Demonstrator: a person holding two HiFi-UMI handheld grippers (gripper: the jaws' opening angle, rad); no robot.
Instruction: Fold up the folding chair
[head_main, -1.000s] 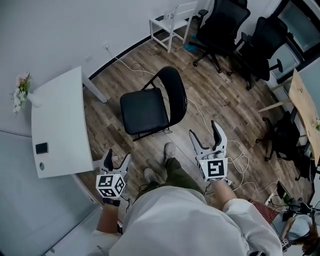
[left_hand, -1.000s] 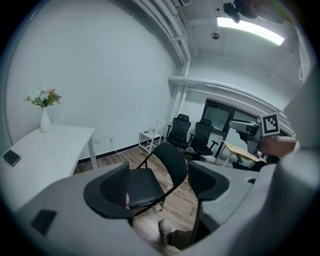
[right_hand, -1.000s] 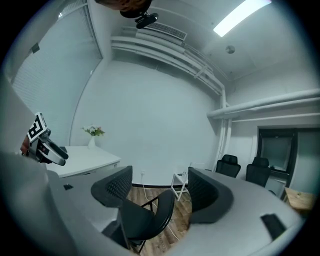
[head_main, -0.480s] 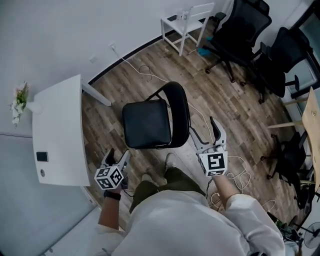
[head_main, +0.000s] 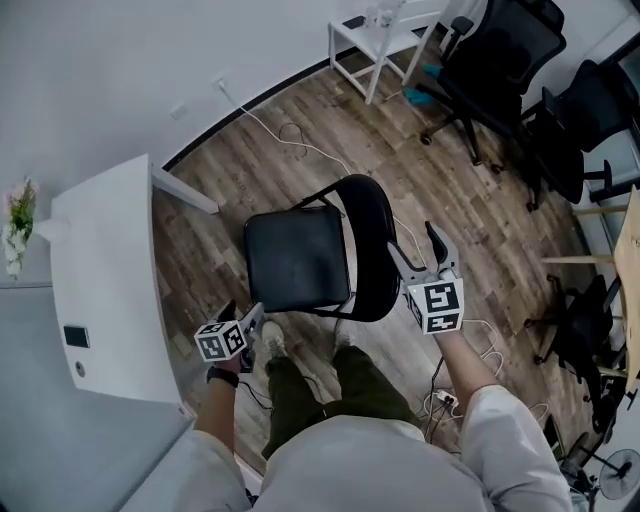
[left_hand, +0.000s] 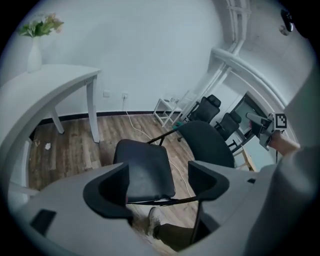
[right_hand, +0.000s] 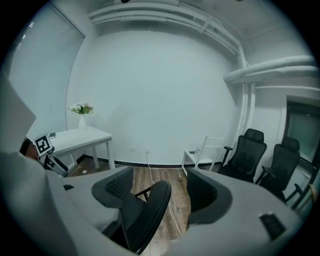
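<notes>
folding chair (head_main: 300, 255) stands between table (head_main: 100, 270) at left and office chairs (head_main: 500, 50) at right.

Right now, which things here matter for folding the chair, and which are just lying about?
For the job: folding chair, left gripper, right gripper, both open.
Just lying about: white desk, vase of flowers, office chairs, white side table.
</notes>
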